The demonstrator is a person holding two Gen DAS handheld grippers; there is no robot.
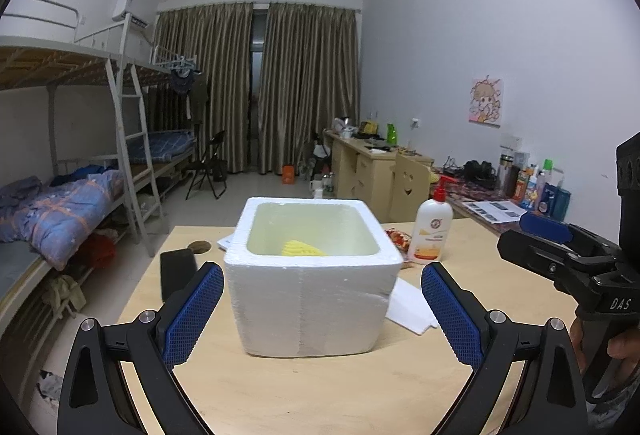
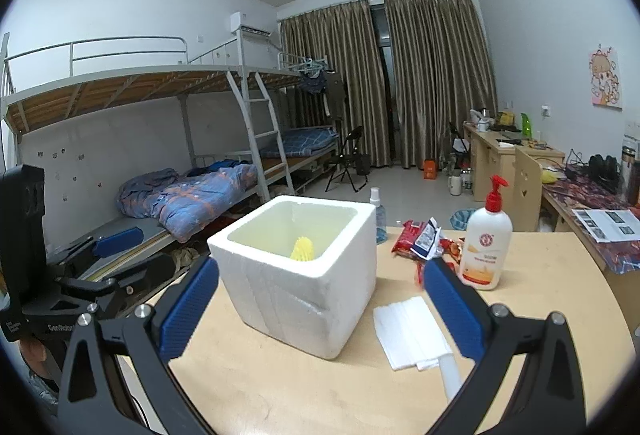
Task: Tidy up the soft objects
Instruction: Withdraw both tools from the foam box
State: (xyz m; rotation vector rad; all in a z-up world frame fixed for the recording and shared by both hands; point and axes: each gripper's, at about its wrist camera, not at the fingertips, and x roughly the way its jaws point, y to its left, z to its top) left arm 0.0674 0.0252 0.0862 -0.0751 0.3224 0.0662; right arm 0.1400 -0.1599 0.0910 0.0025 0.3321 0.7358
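Observation:
A white foam box [image 1: 312, 299] stands on the wooden table [image 1: 320, 395], and it also shows in the right wrist view [image 2: 296, 295]. A yellow ridged soft object [image 1: 301, 248] lies inside it, also seen from the right [image 2: 302, 249]. A white folded soft sheet [image 2: 412, 331] lies on the table right of the box, partly seen in the left wrist view [image 1: 408, 309]. My left gripper [image 1: 322, 309] is open and empty, its jaws wide either side of the box. My right gripper [image 2: 322, 309] is open and empty, near the box and sheet.
A lotion pump bottle [image 2: 486, 247] and red snack packets [image 2: 420, 235] stand at the table's back right. A small spray bottle [image 2: 378, 215] is behind the box. A dark phone [image 1: 178, 271] lies left of the box near a cable hole [image 1: 199, 246]. Bunk beds stand on the left.

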